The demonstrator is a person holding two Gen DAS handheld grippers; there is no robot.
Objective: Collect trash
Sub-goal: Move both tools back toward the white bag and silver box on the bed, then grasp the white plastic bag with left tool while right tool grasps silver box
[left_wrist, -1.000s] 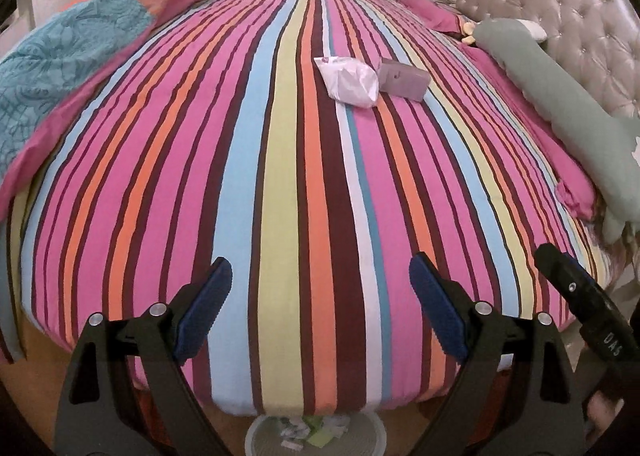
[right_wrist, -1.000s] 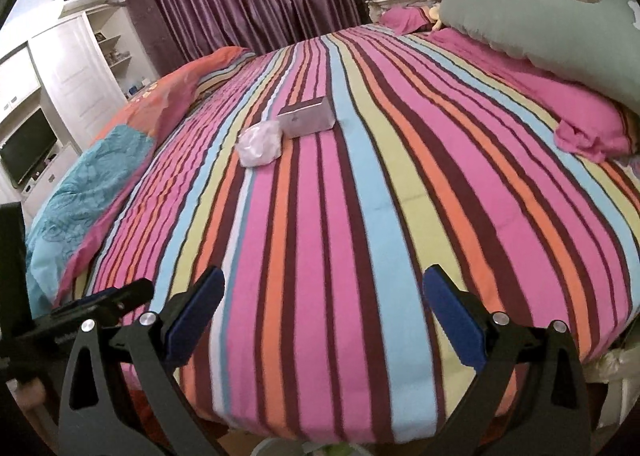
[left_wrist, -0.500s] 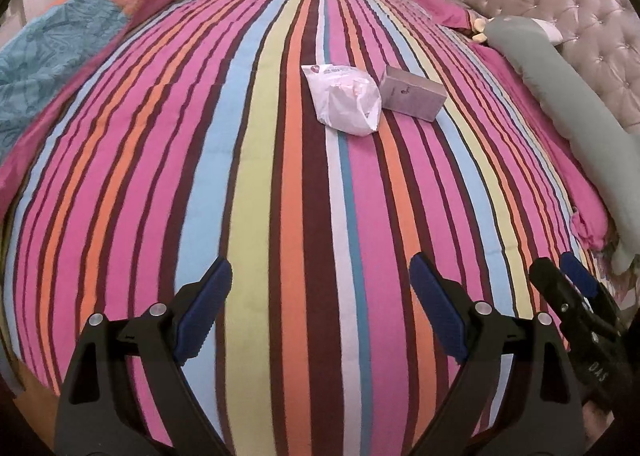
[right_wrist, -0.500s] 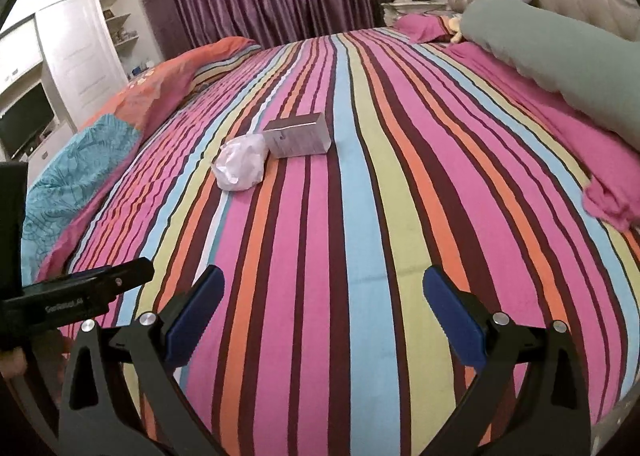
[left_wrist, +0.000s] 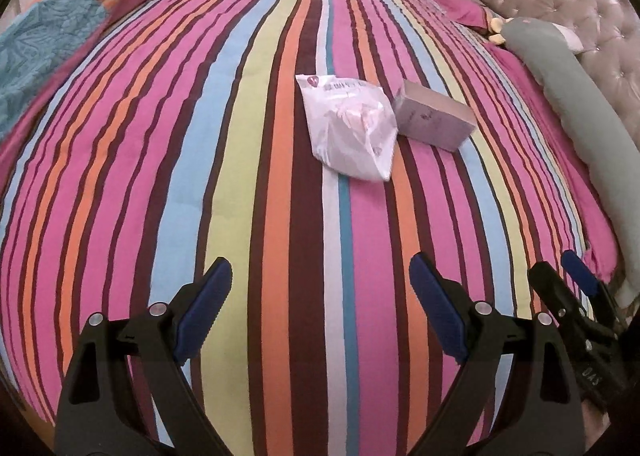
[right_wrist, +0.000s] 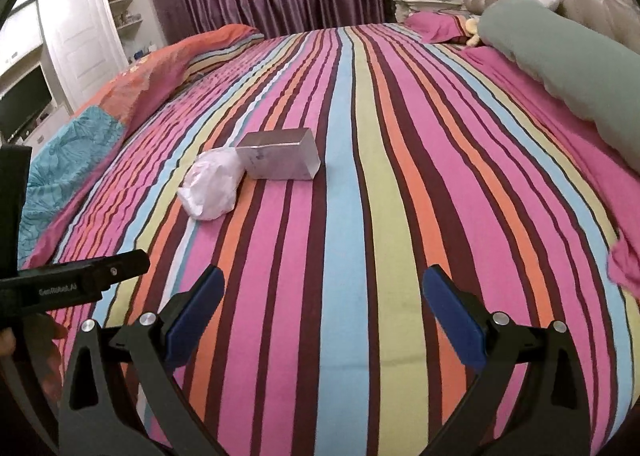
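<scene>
Two pieces of trash lie on the striped bedspread (left_wrist: 256, 176), near mid-bed. A long green bolster (right_wrist: 568, 68) runs along the headboard side, well apart from them. The small grey box (left_wrist: 434, 122) rests flat, touching the crumpled white plastic bag (left_wrist: 350, 128) beside it. Left gripper (left_wrist: 320, 312) hovers above the bedspread short of the bag, fingers spread, nothing held. Right gripper (right_wrist: 322, 316) hovers likewise, fingers spread, empty.

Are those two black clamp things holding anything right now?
No. The left gripper and right gripper both have open, empty jaws. The white plastic bag and small box lie untouched on the bed.
</scene>
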